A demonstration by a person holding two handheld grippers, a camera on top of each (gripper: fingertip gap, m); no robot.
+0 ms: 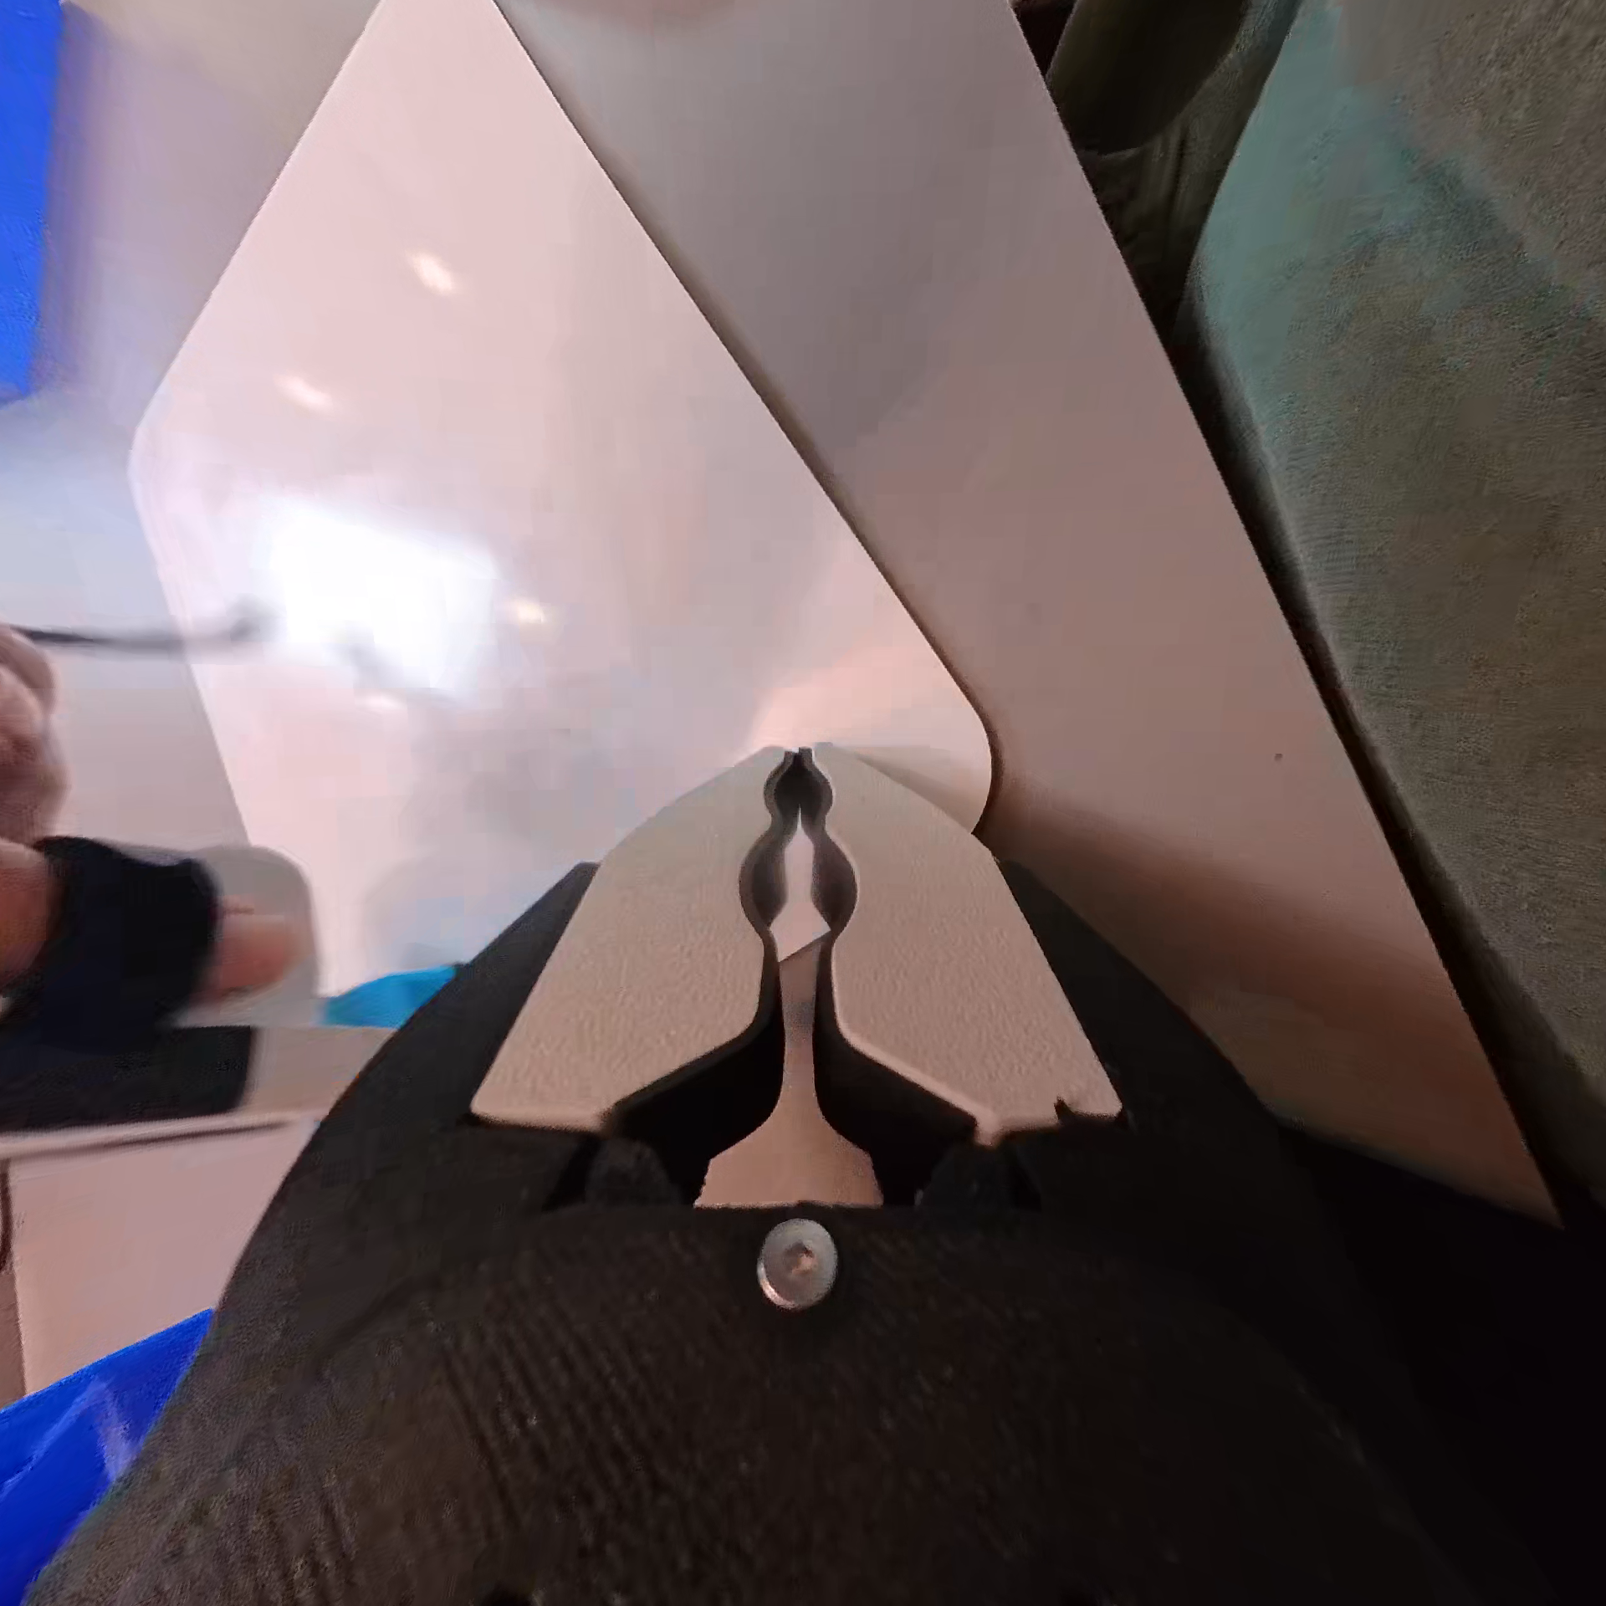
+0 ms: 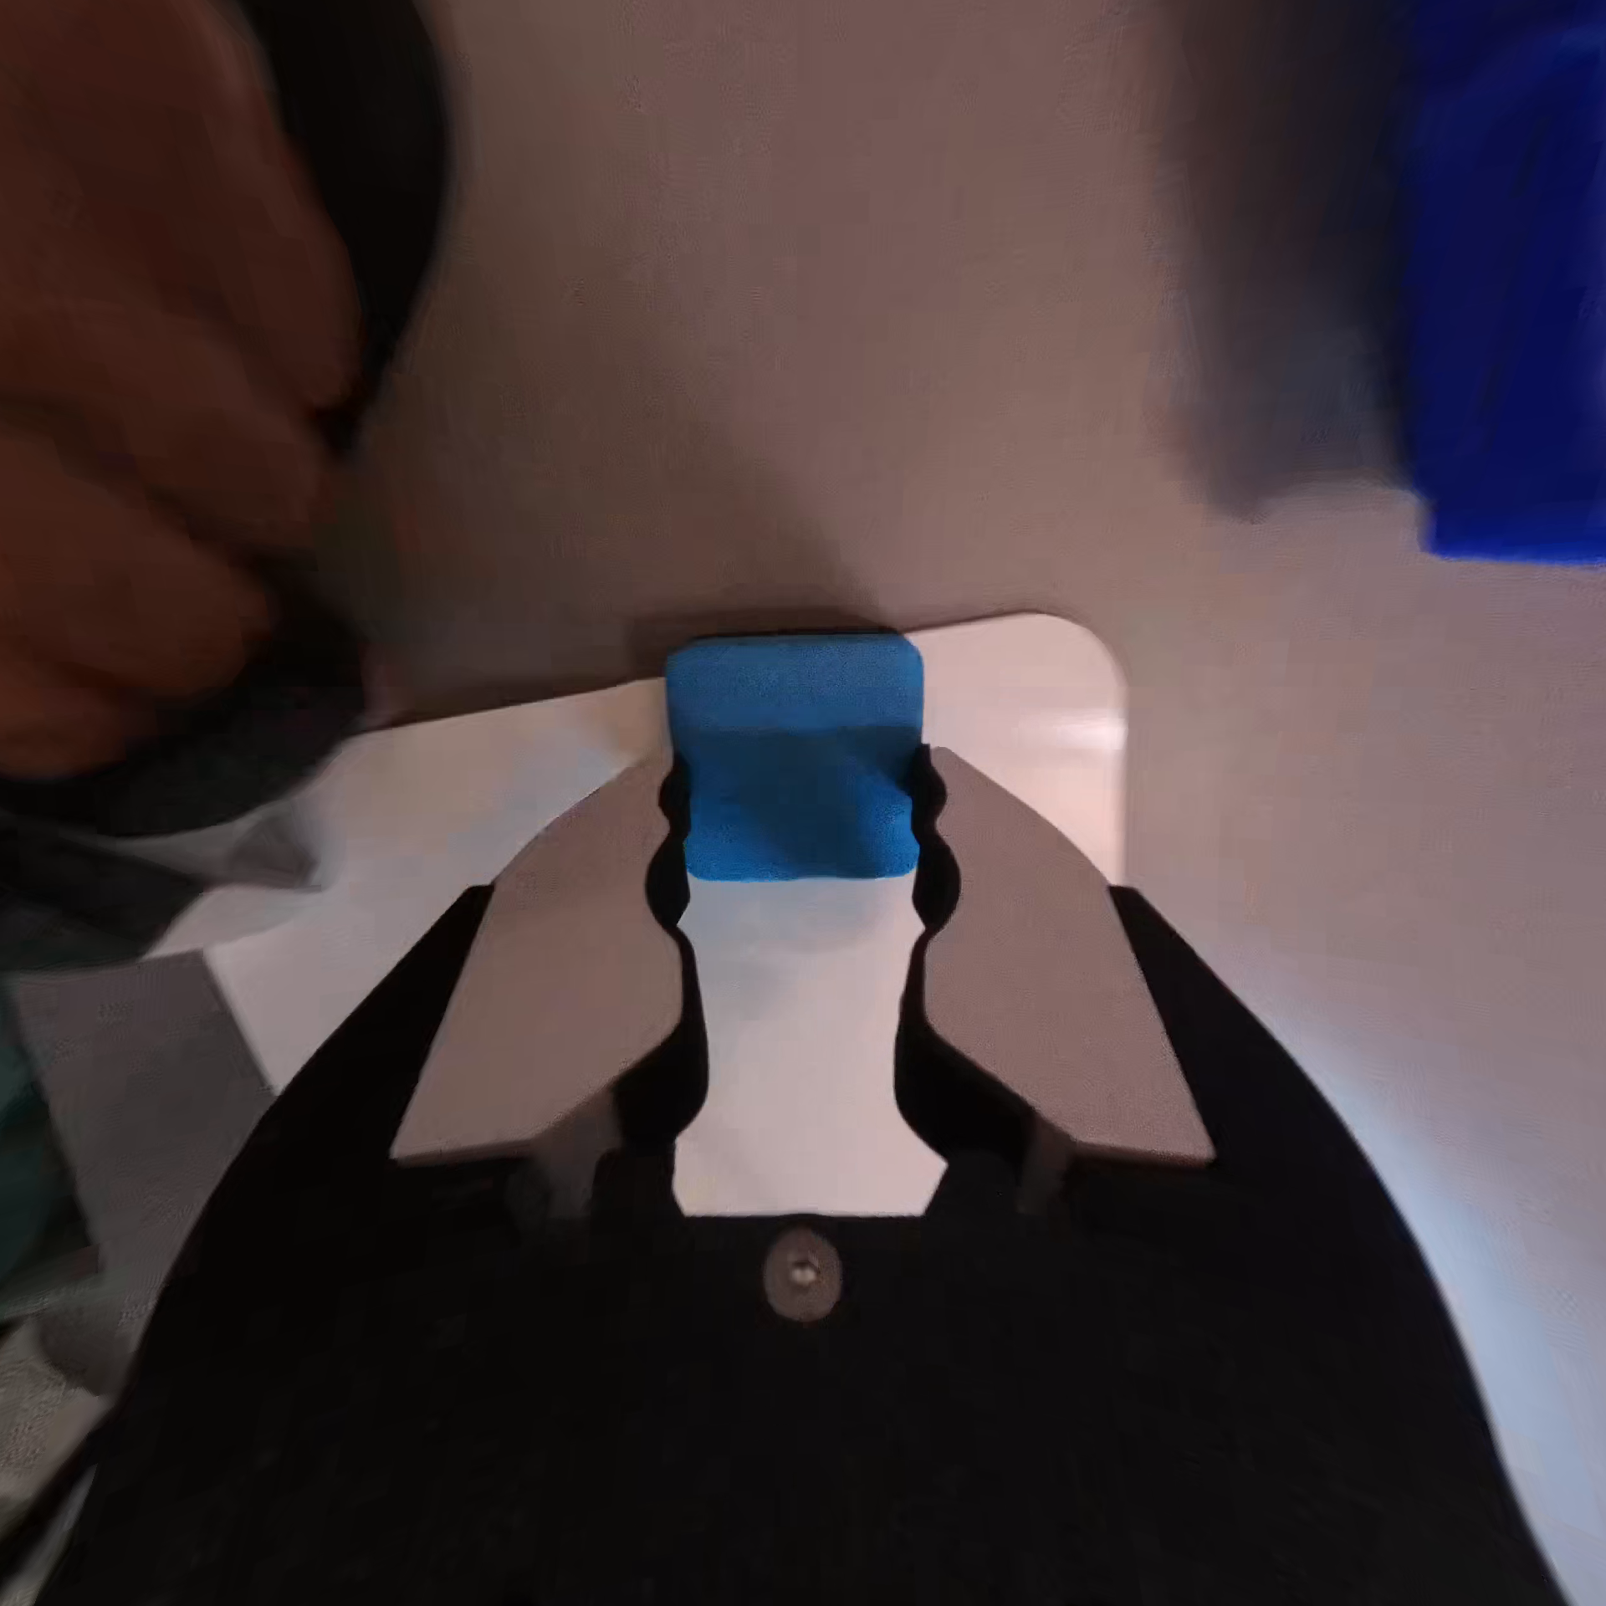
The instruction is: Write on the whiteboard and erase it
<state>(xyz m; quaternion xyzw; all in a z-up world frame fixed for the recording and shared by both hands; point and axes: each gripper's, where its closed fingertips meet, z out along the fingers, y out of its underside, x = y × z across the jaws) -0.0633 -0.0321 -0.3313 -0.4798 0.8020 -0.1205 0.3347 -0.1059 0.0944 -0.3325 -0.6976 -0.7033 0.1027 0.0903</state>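
A white whiteboard [image 1: 521,434] with rounded corners lies flat on a pale table. Blurred dark marker strokes [image 1: 209,630] show near its left side. My left gripper [image 1: 804,758] is shut and empty, with its tips over the board's near corner. My right gripper [image 2: 797,760] is shut on a blue foam eraser [image 2: 791,686], which sits at the far edge of the whiteboard [image 2: 1025,713]. In the left wrist view the eraser [image 1: 391,999] shows blurred at the lower left, beside a hand in a black glove [image 1: 122,921].
The pale table [image 1: 869,261] runs past the board. A grey-green cloth [image 1: 1434,521] lies along the right. Blue objects sit at the top left [image 1: 26,174] and bottom left [image 1: 87,1434]; a blue object [image 2: 1512,304] also shows in the right wrist view. A hand [image 2: 156,391] is at the left.
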